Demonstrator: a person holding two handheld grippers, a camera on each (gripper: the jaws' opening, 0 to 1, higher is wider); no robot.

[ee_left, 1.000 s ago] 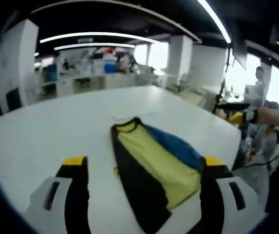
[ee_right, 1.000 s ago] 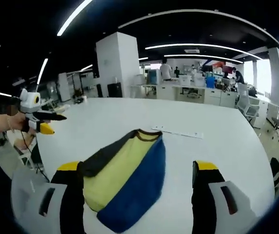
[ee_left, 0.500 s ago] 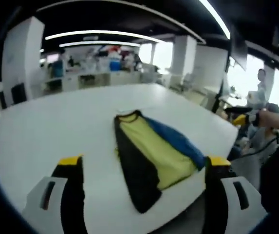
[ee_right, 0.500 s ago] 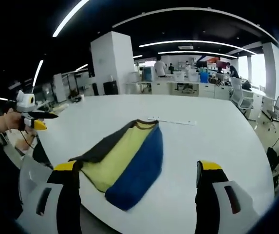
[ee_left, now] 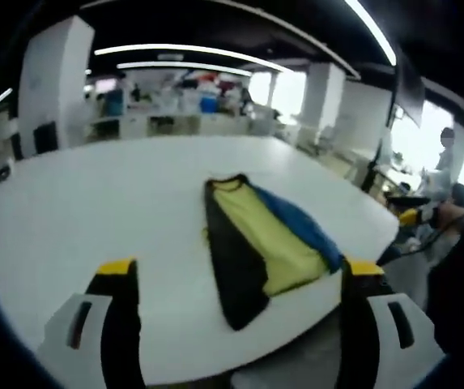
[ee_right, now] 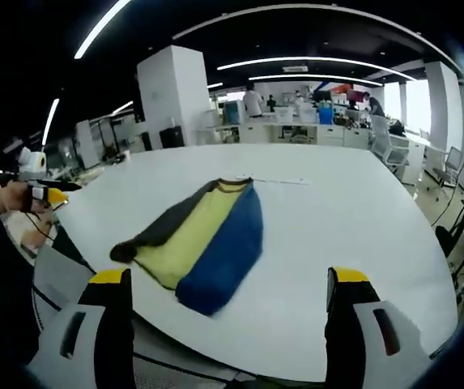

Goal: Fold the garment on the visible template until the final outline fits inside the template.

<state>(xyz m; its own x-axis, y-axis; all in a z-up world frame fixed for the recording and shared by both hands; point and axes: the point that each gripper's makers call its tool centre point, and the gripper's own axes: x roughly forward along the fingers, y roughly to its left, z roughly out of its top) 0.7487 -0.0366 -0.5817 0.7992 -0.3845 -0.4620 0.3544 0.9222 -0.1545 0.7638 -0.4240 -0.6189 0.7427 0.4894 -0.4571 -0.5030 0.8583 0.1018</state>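
Note:
A folded garment (ee_left: pixel 260 243), yellow with a black side and a blue side, lies flat on the white table (ee_left: pixel 94 203), its collar pointing away. My left gripper (ee_left: pixel 240 269) is open and empty, held back off the table's near edge. In the right gripper view the same garment (ee_right: pixel 199 239) lies near the table's (ee_right: pixel 345 219) front edge, and my right gripper (ee_right: pixel 228 277) is open and empty, also short of the table. A thin pale strip (ee_right: pixel 280 180) lies on the table just beyond the collar.
The other gripper (ee_left: pixel 414 215) shows at the right, held in a hand. The left one (ee_right: pixel 41 194) shows at the far left of the right gripper view. Office desks (ee_right: pixel 296 134), a white pillar (ee_right: pixel 171 97) and people (ee_left: pixel 446 150) stand beyond the table.
Both views have drawn back from the table, so its near edge now shows and the garment looks farther off. The garment itself has not moved.

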